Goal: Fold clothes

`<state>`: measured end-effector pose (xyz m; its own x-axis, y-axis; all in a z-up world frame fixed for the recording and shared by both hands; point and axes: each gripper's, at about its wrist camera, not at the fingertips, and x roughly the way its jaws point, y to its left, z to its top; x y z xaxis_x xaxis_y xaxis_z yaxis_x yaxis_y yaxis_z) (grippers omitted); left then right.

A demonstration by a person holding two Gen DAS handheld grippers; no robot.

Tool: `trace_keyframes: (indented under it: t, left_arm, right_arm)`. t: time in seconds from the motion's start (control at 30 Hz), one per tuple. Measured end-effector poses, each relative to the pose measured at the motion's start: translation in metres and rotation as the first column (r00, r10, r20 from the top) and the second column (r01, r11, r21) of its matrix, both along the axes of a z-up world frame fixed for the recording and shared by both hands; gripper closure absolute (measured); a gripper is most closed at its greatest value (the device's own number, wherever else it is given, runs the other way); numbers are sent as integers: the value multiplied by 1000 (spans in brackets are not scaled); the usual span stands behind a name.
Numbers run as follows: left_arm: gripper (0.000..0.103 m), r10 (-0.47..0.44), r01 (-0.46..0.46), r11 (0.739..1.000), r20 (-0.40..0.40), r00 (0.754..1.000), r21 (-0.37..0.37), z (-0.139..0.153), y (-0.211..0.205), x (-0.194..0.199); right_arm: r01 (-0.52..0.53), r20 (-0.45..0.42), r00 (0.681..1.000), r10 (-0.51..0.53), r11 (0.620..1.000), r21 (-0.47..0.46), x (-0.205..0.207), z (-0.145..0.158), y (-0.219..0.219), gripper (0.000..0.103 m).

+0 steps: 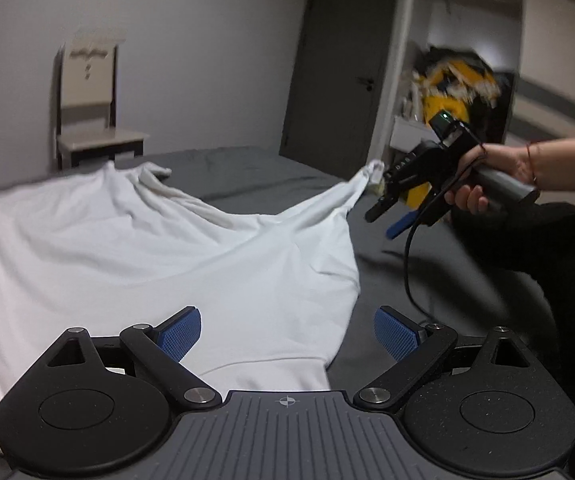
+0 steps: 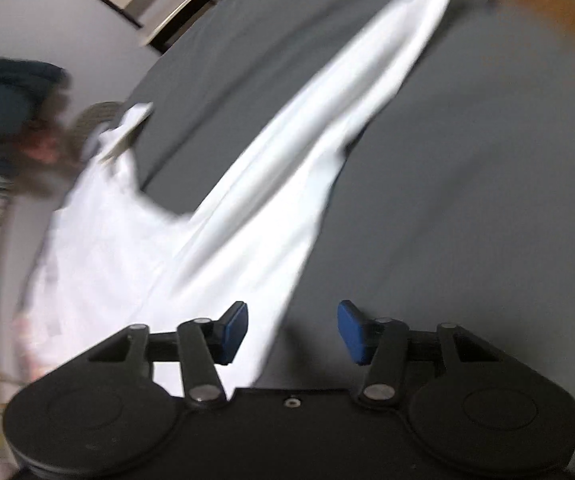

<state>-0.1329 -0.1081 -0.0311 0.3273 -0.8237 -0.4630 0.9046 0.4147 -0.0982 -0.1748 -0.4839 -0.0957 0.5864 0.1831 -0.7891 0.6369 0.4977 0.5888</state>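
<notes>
Chair [image 1: 87, 120] beyond bed [image 1: 247, 168]; white shirt [image 1: 167, 248] spread there; left gripper [image 1: 287, 334], right gripper [image 2: 292, 330] both agape, empty.

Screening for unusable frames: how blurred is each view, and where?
Left wrist view: mostly sharp on the white shirt and left gripper; the yellow object by the door is smeared. Right wrist view: heavy motion blur streaks the shirt and grey bed sheet; only the right gripper stays crisp.
</notes>
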Motion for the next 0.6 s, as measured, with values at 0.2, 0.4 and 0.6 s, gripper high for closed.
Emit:
trace_keyframes:
  t: [0.2, 0.4, 0.6]
  left_arm:
    - [19, -35, 25, 997, 129, 991, 71, -7, -21, -13]
    - [38, -62, 43, 987, 122, 991, 153, -23, -34, -17]
    - [41, -84, 62, 985, 135, 987, 159, -26, -43, -24]
  right_arm:
    - [-37, 133, 991, 16, 987, 156, -1, -39, 39, 60]
    - [2, 210, 976, -53, 973, 232, 2, -63, 57, 80]
    - [83, 233, 962, -139, 968, 237, -18, -66, 69, 96]
